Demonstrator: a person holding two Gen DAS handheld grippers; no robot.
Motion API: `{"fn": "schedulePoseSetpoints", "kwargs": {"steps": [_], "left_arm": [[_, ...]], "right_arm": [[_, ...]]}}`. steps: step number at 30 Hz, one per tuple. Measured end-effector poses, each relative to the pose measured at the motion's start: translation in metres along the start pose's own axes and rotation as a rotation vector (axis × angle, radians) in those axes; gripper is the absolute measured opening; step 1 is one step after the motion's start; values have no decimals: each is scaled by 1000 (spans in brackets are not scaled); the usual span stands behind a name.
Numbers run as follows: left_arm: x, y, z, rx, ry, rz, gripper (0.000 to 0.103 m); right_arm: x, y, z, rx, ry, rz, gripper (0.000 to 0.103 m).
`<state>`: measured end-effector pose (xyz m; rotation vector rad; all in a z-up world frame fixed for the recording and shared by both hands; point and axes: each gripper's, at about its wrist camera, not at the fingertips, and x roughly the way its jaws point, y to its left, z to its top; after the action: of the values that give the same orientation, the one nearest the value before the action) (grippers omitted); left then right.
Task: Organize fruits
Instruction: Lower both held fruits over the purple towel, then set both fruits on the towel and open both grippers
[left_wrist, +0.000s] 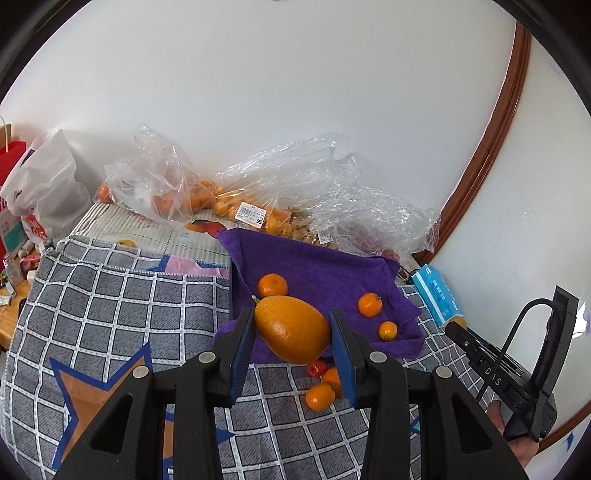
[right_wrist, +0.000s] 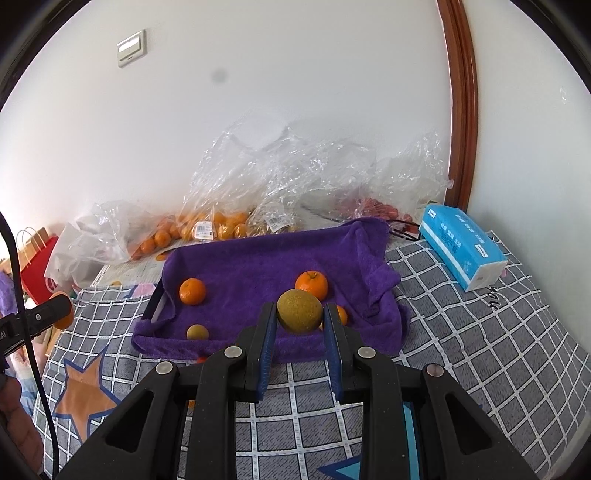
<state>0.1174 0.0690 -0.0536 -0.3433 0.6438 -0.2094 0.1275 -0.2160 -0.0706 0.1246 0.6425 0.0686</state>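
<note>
surface: checked blanket (right_wrist: 461, 332) | on it: purple towel (right_wrist: 266, 258), blue tissue pack (right_wrist: 458, 243), small orange fruits (left_wrist: 320, 396), one red fruit (left_wrist: 317, 368)

The other hand-held gripper (left_wrist: 491, 373) at the right edge of the left wrist view bears white letters "D", "I", "S". Price labels (left_wrist: 251, 214) on the clear bags (barcodes only) and the blue tissue pack (right_wrist: 461, 251) print stay unreadable.

A plain white wall (right_wrist: 258, 110) rises behind the bed with its grey checked cover (right_wrist: 480, 350). A light switch (right_wrist: 131, 48) sits high on that wall; brown wooden door trim (right_wrist: 461, 92) stands to its right.
</note>
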Motion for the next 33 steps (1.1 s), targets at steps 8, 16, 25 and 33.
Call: {"fn": "schedulePoseSetpoints", "kwargs": {"steps": [8, 16, 25, 33], "left_arm": [[19, -1, 11, 13, 13, -6, 38], [40, -1, 19, 15, 30, -15, 38], [61, 0, 27, 20, 53, -11, 38], [81, 6, 30, 10, 78, 8, 38]], "right_arm": [[16, -7, 8, 12, 15, -19, 25], [34, -10, 12, 11, 34, -35, 25], [54, -17, 15, 16, 50, -47, 25], [69, -24, 19, 6, 51, -62, 25]]}}
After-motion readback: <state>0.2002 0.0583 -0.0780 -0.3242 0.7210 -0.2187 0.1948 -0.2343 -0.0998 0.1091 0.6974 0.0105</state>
